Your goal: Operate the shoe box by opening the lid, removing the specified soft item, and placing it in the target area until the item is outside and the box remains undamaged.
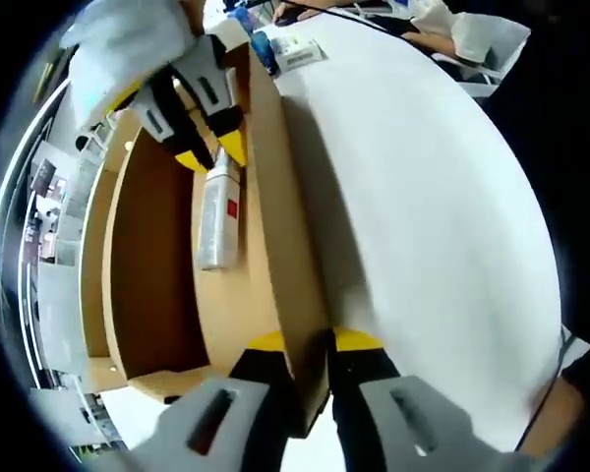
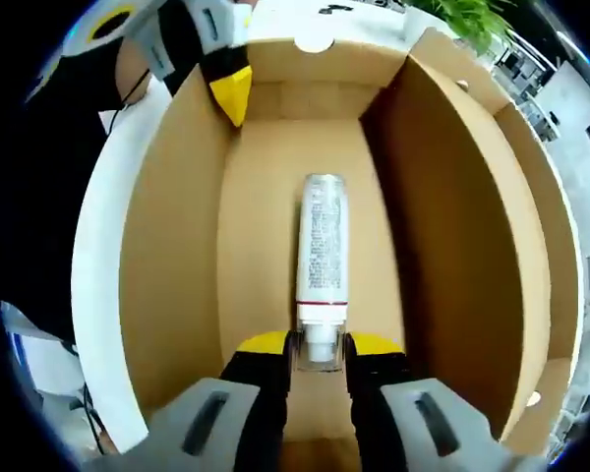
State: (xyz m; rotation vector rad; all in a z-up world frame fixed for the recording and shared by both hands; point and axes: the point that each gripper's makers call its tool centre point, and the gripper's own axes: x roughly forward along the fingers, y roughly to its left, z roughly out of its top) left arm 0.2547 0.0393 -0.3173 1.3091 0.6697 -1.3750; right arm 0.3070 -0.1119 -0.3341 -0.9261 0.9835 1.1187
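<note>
The cardboard shoe box point(image 2: 177, 295) sits open on a white desk point(image 1: 442, 246), its lid point(image 2: 452, 265) standing upright along one long side. A white tube point(image 2: 322, 251) with a red band near its cap lies flat on the box floor, lengthwise down the middle, with bare cardboard on both sides and beyond its far end.

The right gripper point(image 2: 321, 346) reaches into the box, its yellow-tipped jaws closed on the tube's cap end.

The left gripper point(image 1: 308, 341) is clamped on the top edge of the box's long wall, one jaw inside and one outside.

In the left gripper view the right gripper point(image 1: 208, 155) hangs over the tube point(image 1: 219, 211). Past the wall the desk lies bare out to its curved edge.
</note>
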